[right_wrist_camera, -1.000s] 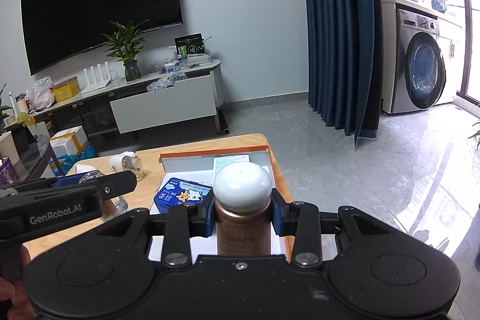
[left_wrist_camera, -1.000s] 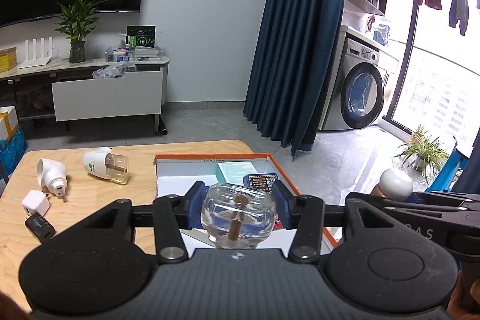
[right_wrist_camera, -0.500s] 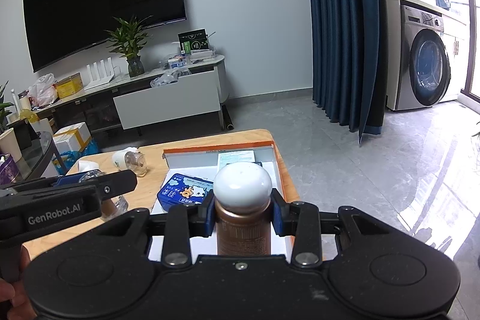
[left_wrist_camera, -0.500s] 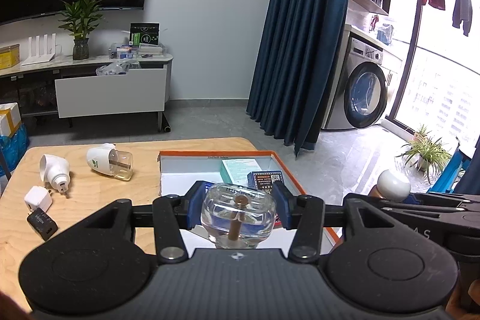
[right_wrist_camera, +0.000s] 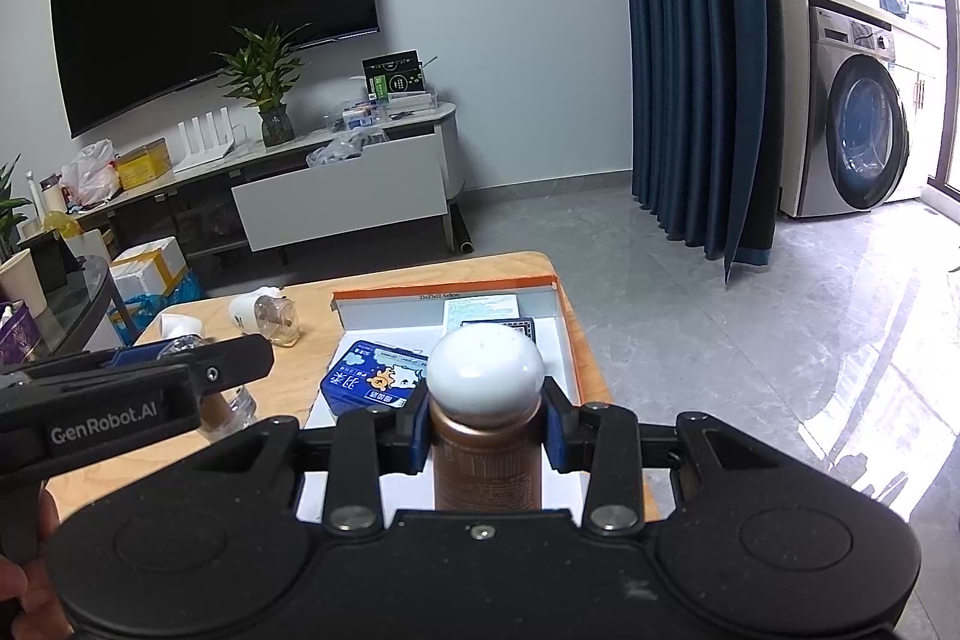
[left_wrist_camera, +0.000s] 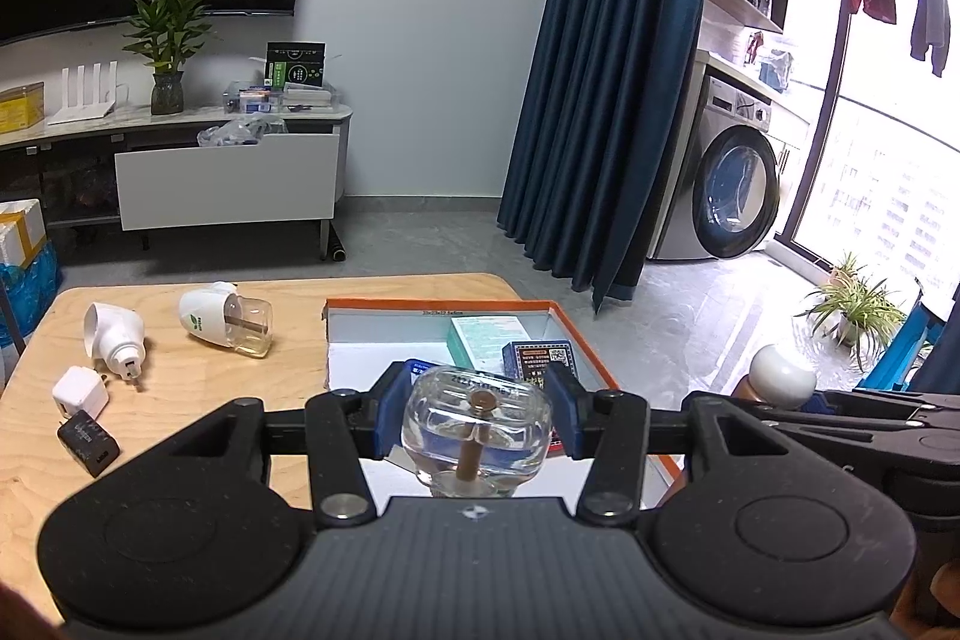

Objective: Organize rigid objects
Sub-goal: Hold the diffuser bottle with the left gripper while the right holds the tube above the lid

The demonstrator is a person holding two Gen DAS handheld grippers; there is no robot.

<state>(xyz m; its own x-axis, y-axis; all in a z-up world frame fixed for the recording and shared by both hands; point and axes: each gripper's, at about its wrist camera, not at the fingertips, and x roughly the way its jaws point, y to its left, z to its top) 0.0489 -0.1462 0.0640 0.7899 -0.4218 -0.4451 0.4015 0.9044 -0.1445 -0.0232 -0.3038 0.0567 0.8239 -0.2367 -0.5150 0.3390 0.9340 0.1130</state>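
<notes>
My left gripper [left_wrist_camera: 477, 421] is shut on a clear glass refill bottle [left_wrist_camera: 477, 430] with a brown wick, held above the near part of an orange-rimmed white box [left_wrist_camera: 438, 304]. My right gripper [right_wrist_camera: 486, 436] is shut on a brown bottle with a white round cap [right_wrist_camera: 485, 382], held above the same box [right_wrist_camera: 450, 292]. The box holds a blue tin [right_wrist_camera: 375, 385], a pale green packet [left_wrist_camera: 486, 334] and a dark blue card box [left_wrist_camera: 540, 358]. The capped bottle also shows at the right of the left wrist view [left_wrist_camera: 783, 376].
On the wooden table [left_wrist_camera: 180, 400] left of the box lie a white plug-in unit with a clear bottle [left_wrist_camera: 225, 319], another white plug-in unit [left_wrist_camera: 114, 334], a white charger cube [left_wrist_camera: 79, 391] and a small black adapter [left_wrist_camera: 89, 441]. The table's right edge is just past the box.
Both grippers have risen slightly and drawn back with their bottles; more of the table and box shows. Grips are unchanged.
</notes>
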